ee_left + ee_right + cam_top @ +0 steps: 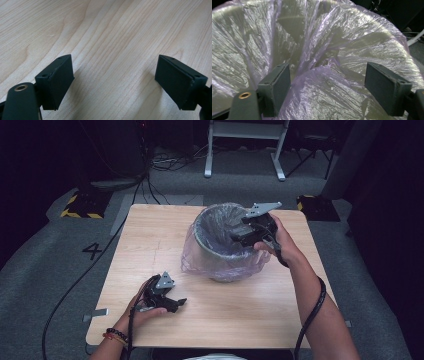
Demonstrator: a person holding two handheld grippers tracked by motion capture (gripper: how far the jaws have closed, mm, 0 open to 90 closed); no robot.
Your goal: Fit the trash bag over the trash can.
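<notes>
Where liner [324, 50] bunches, bin [220, 251] floor hidden

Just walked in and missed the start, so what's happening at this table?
A person holds a gripper in each hand at a light wooden table. The right gripper reaches over the rim of a grey round bin lined with a translucent purplish plastic bag, its fingers open with loose liner between them. The left gripper rests low near the table's front edge, open and empty.

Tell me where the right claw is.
In the high view, the right claw sits open over the bag-lined bin's right rim, at the table's far middle.
</notes>
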